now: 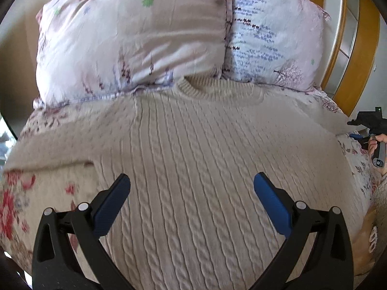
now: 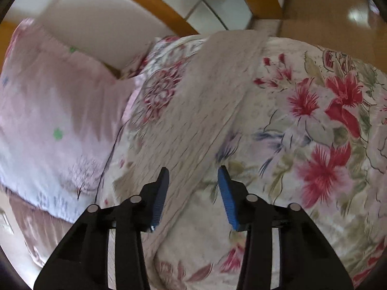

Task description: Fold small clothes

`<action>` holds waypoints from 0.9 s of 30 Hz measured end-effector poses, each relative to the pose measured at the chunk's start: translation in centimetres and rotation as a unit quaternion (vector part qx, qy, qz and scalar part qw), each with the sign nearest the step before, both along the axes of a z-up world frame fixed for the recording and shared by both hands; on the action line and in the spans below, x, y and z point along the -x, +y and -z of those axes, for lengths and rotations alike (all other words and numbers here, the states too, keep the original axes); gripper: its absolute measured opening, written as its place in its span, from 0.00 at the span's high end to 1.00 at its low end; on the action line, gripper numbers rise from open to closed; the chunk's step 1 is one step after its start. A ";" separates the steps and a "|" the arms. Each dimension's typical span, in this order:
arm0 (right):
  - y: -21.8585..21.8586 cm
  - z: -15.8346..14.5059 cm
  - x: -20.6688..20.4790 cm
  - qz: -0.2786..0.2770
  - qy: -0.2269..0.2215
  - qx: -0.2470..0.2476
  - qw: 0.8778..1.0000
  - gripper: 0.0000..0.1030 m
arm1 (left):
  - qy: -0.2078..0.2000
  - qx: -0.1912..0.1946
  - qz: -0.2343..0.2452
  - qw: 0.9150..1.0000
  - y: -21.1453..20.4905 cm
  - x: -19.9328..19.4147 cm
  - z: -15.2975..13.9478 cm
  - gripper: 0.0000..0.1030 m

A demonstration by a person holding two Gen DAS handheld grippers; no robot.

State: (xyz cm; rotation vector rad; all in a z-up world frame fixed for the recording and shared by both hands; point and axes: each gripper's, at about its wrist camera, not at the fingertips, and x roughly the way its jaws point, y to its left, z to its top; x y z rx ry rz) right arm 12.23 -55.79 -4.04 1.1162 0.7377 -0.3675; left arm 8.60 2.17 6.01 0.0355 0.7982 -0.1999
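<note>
A cream cable-knit sweater [image 1: 193, 149] lies flat, front up, on the bed, its round collar [image 1: 200, 88] touching the pillows. My left gripper [image 1: 191, 176] hovers over the sweater's lower body, open wide, nothing between its blue pads. In the right wrist view one sweater sleeve [image 2: 193, 111] stretches away across the floral bedcover [image 2: 314, 133] toward the bed's edge. My right gripper [image 2: 193, 168] is above the near part of that sleeve, jaws partly apart, pads not pressing the fabric. At the left wrist view's right edge, a hand [image 1: 377, 142] holds that tool.
Two patterned pillows [image 1: 133, 36] [image 1: 273, 41] lean at the head of the bed. A wooden headboard [image 1: 362, 48] rises behind them. Beyond the bed's edge shows a tan floor [image 2: 326, 7]. The sweater's other sleeve [image 1: 48, 145] spreads left.
</note>
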 end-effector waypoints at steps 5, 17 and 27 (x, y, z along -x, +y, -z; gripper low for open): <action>-1.6 0.1 0.1 0.011 -0.010 -0.005 1.000 0.69 | 0.006 0.004 -0.002 1.000 -0.1 -1.7 0.0 0.02; -1.8 -0.9 -0.4 0.024 -0.025 0.065 0.997 0.91 | 0.032 0.046 0.025 0.998 -0.3 -4.3 0.5 0.02; 10.3 -10.5 -1.3 -0.141 -0.158 0.175 0.962 0.92 | 0.057 0.144 0.027 0.988 0.6 -5.8 0.7 0.02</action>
